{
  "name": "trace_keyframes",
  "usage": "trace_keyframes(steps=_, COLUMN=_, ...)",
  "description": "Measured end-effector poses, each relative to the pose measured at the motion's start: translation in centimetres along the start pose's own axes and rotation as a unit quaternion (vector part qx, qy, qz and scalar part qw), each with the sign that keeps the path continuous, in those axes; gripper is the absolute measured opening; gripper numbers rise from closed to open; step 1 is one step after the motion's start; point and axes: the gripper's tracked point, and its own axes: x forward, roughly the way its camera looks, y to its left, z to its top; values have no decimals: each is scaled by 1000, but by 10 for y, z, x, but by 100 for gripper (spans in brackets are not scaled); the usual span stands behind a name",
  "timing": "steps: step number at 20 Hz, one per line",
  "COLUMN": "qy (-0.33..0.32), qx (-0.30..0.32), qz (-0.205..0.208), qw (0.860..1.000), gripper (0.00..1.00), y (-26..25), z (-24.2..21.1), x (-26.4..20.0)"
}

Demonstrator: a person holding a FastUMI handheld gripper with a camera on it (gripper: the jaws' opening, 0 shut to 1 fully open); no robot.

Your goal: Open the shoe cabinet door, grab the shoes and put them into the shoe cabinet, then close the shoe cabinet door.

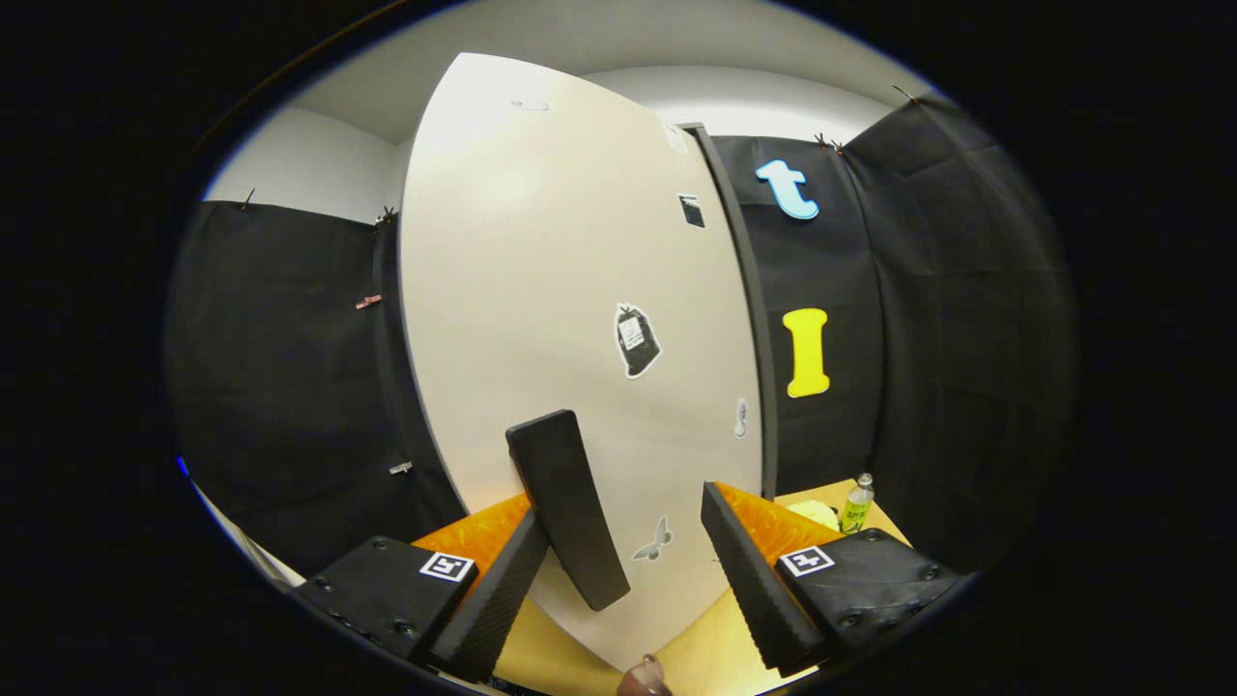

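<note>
The white shoe cabinet door (541, 290) stands right in front of me, with a few small stickers on its face. A black bar handle (565, 507) slants across its lower part. My gripper (623, 512) is open, and the handle lies between the fingers. The handle is close against the left finger (503, 590) and well apart from the right finger (754, 580). A dark edge strip (744, 290) runs down the door's right side. I cannot tell whether the door is ajar.
A small green-labelled bottle (856, 503) and a pale round object (817, 512) sit on the yellow surface (705, 648) to the right beyond the door. A small brown thing (643, 679) shows just below the fingers. Black cloth walls flank the cabinet.
</note>
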Motion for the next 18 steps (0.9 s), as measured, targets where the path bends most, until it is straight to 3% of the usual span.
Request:
trace_keyframes(steps=7, qy=4, qx=-27, qz=29, qw=999, gripper=99, y=59, z=-10, x=32)
trace_keyframes(steps=18, qy=-1, qx=-38, qz=19, qw=999, gripper=98, y=64, z=-10, x=30)
